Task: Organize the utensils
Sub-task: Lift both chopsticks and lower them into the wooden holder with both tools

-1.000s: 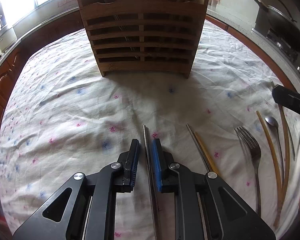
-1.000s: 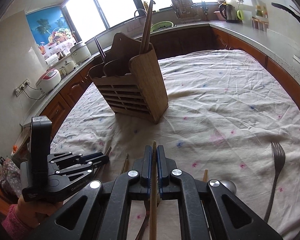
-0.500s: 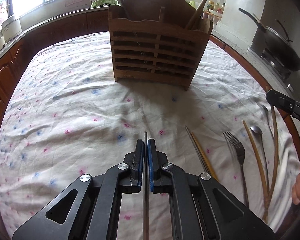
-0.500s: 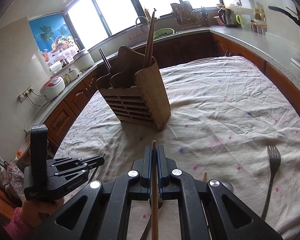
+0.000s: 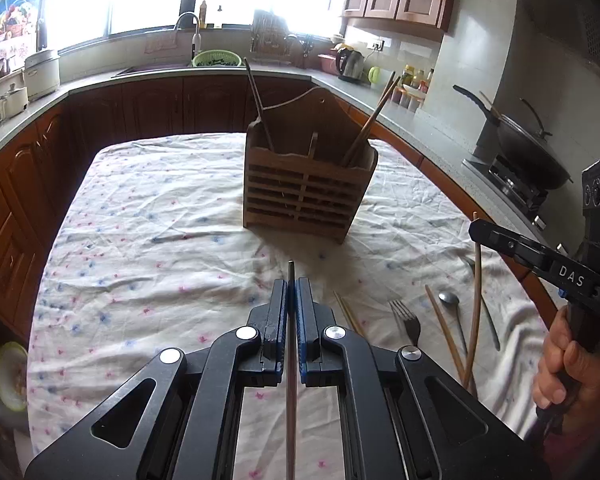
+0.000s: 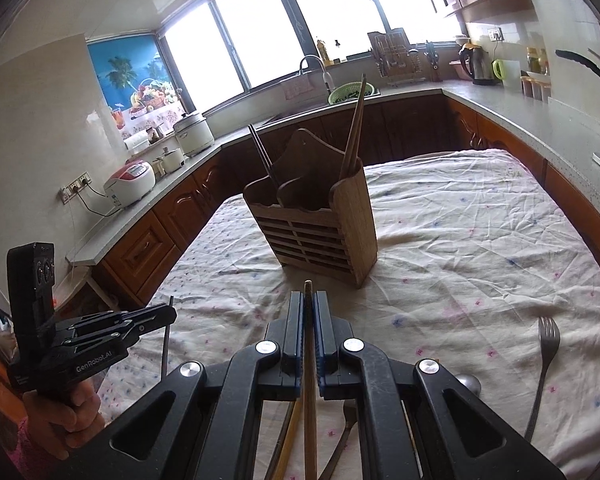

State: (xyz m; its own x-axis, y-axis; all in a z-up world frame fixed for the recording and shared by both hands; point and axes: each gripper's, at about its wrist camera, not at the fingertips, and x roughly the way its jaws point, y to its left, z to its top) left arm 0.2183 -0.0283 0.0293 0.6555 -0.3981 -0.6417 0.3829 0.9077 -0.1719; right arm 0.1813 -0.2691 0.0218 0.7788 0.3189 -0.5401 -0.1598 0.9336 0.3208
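Step in hand, as I read it: carry both sticks to the wooden utensil holder (image 5: 310,188) and drop them in — it stands upright on the worktop, straight ahead of both tongs and well apart from them.

Left tongs (image 5: 291,312) are pressed tight on a thin metal chopstick (image 5: 291,360), tip poking out just past the pads. Right tongs (image 6: 308,328) pinch a wooden chopstick (image 6: 309,380) the same way. Both are held clear above the cloth.

To do it well: tip each stick near vertical over an open compartment before releasing. The holder already has dark sticks in its left slot and wooden ones in its right, so match material to slot. Go one side at a time — two tongs over one narrow mouth will likely clash. Release low, since the metal one may bounce.

Surface: a worktop under a wrinkled floral cloth (image 5: 148,240), soft and uneven. A fork (image 5: 410,320), a spoon (image 5: 450,300) and more chopsticks lie below and right of the left tongs; exact count is unclear under the fisheye.

Room: kitchen, with bright windows, a sink behind the holder and a wok (image 5: 532,152) far right.
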